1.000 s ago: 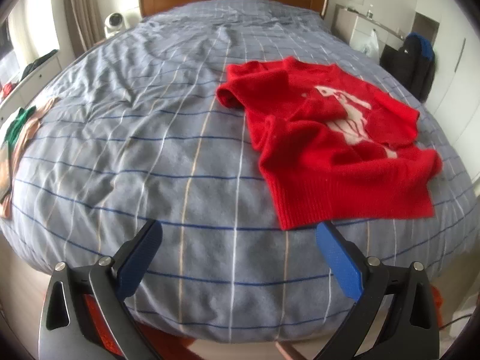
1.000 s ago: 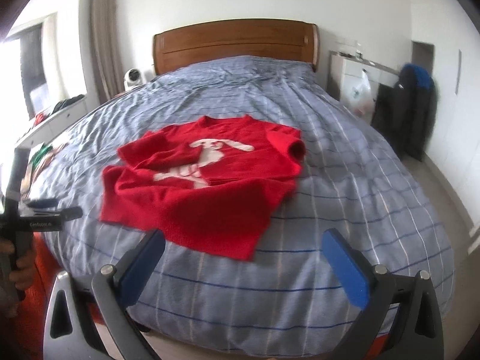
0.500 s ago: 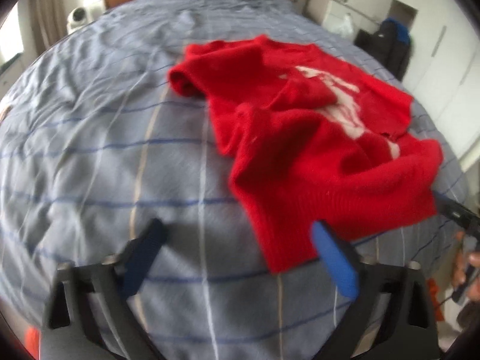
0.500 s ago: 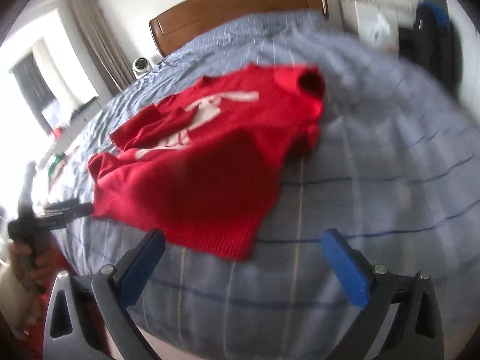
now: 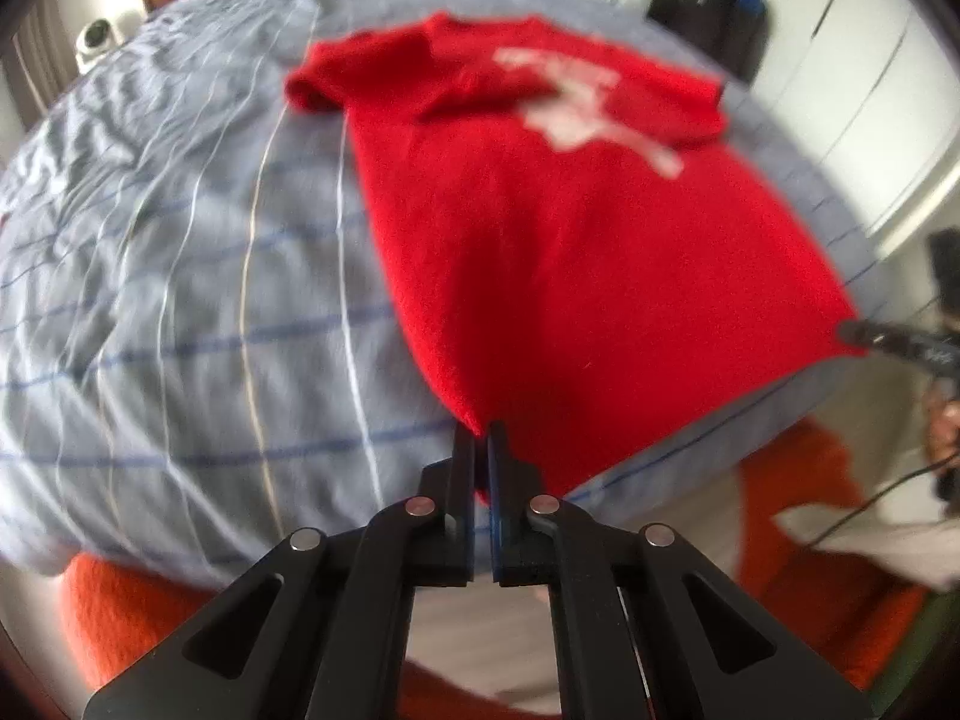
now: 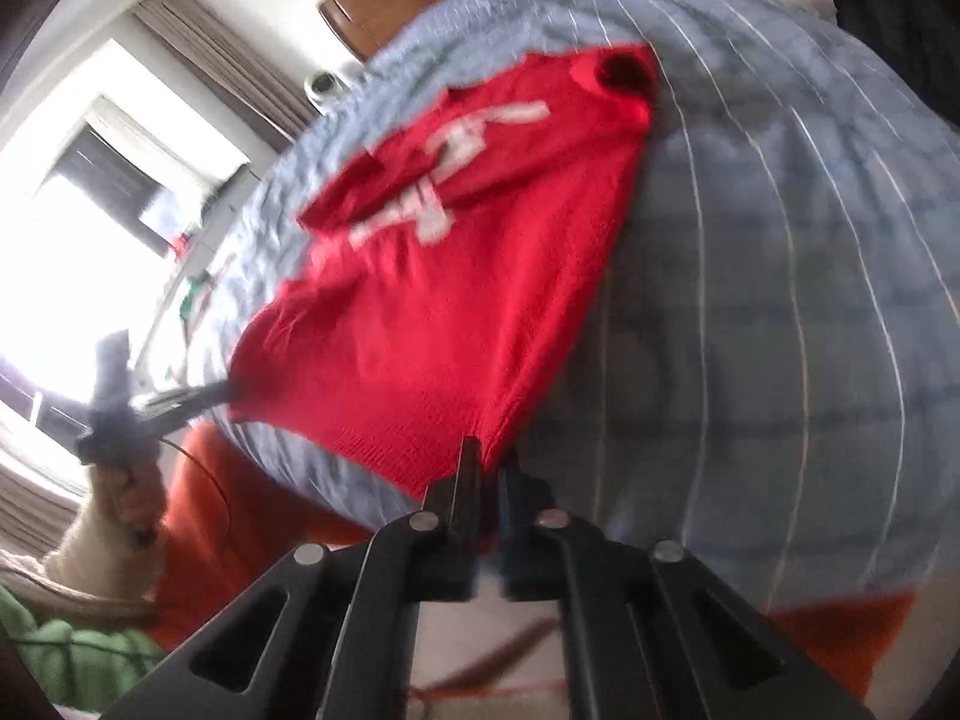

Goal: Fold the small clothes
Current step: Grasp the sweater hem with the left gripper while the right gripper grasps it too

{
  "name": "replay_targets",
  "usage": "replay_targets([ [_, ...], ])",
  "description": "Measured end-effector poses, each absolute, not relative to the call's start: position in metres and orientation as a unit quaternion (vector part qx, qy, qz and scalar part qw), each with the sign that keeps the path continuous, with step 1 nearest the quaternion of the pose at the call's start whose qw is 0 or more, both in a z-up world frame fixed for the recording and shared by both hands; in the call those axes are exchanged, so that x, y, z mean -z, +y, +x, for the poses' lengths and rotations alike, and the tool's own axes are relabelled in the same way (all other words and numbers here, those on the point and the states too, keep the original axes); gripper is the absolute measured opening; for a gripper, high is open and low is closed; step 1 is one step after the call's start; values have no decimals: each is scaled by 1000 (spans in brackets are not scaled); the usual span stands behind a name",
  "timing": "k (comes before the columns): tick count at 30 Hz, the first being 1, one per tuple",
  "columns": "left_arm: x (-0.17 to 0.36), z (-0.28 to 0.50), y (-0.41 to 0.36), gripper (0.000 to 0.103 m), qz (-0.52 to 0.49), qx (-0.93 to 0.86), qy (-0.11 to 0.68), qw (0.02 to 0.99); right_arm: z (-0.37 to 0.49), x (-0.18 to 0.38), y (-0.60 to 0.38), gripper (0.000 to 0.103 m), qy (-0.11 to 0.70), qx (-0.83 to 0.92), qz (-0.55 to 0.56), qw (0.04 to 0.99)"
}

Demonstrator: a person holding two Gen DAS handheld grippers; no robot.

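A small red sweater (image 5: 570, 228) with a white figure on its chest lies on the blue-grey checked bed, hem toward me. My left gripper (image 5: 482, 438) is shut on the hem's left corner. My right gripper (image 6: 489, 456) is shut on the hem's right corner; the sweater (image 6: 432, 294) stretches away from it toward the headboard. The right gripper also shows at the right edge of the left wrist view (image 5: 888, 342), at the other hem corner. The left gripper shows in the right wrist view (image 6: 174, 399), held by a hand. The sweater looks pulled taut between the two corners.
The bed cover (image 5: 180, 276) spreads wide to the left of the sweater. A wooden headboard (image 6: 372, 18) stands at the far end. An orange surface (image 5: 120, 612) lies below the bed's near edge. White wardrobe doors (image 5: 840, 96) stand at right.
Both grippers moved in from open above the bed's near edge and shut on the sweater's two hem corners. The crumpled sweater is now pulled out flatter toward me.
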State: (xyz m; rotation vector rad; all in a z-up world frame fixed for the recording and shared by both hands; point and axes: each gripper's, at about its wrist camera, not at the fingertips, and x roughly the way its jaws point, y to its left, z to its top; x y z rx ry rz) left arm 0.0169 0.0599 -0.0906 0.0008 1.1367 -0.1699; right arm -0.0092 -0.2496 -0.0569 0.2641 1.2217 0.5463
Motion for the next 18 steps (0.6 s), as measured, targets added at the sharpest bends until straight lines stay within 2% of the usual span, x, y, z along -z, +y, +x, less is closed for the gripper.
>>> replay_targets([
  [5,100,10,59,1,-3,55,556,829,-13,79,-244,4,594,-206,69,775],
  [12,92,0,57,0,19,55,554,830,-18,62,-234,4,593,-197,29,780],
  [15,112,11,56,0,30,41,569,821,-14,68,-242,4,593,-188,37,782],
  [18,134,26,52,0,37,22,580,813,-7,97,-241,4,610,-171,61,772],
])
